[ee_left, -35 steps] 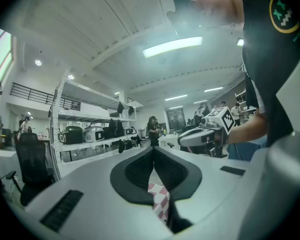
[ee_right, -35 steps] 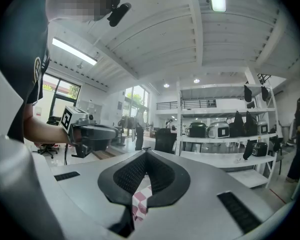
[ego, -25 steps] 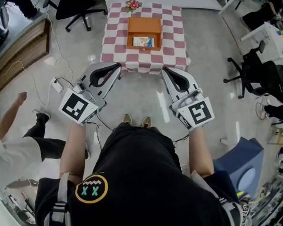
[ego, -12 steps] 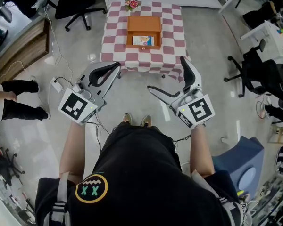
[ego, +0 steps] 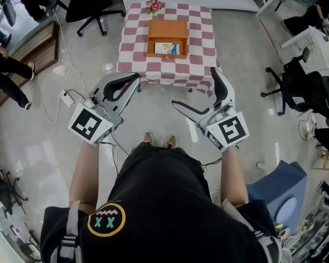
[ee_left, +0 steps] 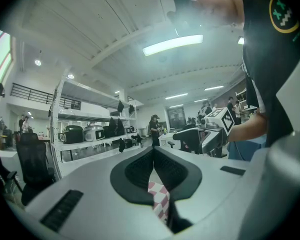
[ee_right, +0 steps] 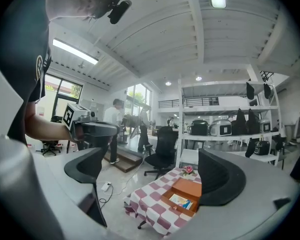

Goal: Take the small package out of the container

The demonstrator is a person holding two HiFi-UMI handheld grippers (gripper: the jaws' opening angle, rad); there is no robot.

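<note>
On the table with the pink-and-white checked cloth [ego: 132, 47] stands an orange wooden container [ego: 167, 28], open on top. The small package [ego: 166, 48], light with a blue and yellow print, lies flat inside it at the front. Both grippers hang over the floor short of the table's near edge. My left gripper [ego: 134, 79] is shut and empty. My right gripper [ego: 193, 86] stands wide open with nothing between its fingers. Seen between the jaws of my right gripper [ee_right: 150, 171] are the container [ee_right: 192, 188] and the package [ee_right: 181, 200]. My left gripper [ee_left: 153, 151] shows only a strip of cloth.
A small bunch of pink flowers [ego: 153, 5] sits at the table's far edge. Black office chairs [ego: 93, 7] [ego: 301, 89] stand left and right of the table. A power strip with cables [ego: 66, 98] lies on the floor at left. A person's legs [ego: 8, 73] are at far left.
My right gripper has gone from shut to wide open. A person at the left has walked away towards the upper left. The left gripper has stayed put.
</note>
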